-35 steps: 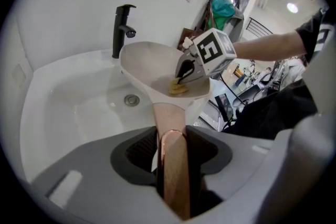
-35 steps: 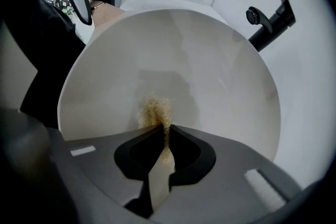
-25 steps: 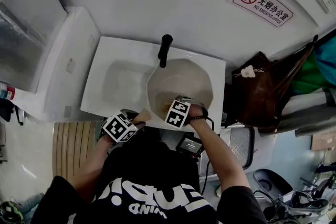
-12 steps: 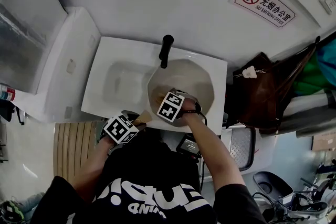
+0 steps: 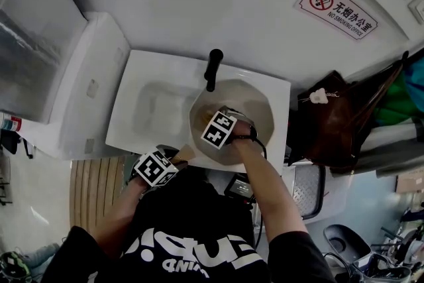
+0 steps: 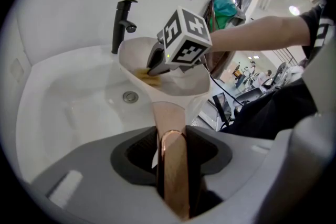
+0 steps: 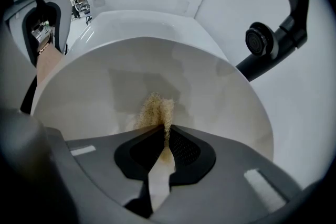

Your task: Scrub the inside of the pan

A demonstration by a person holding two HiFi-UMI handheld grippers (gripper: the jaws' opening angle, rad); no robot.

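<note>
- My left gripper [image 6: 172, 149] is clamping the handle [image 6: 169, 118] of the pan [image 6: 184, 89] over the sink [image 6: 63, 107].
- My right gripper [image 7: 164, 139] is pinching a tan scourer [image 7: 155, 107] against the pan's inside.

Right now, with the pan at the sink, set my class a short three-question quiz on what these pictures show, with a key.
1. True or false: the right tongs are empty.
2. What do the left tongs grip? A) a bottle B) the pan handle C) a cloth
3. What colour is the tap behind the pan?

Key
1. False: they pinch a scrubbing pad inside the pan.
2. B
3. Black
</note>
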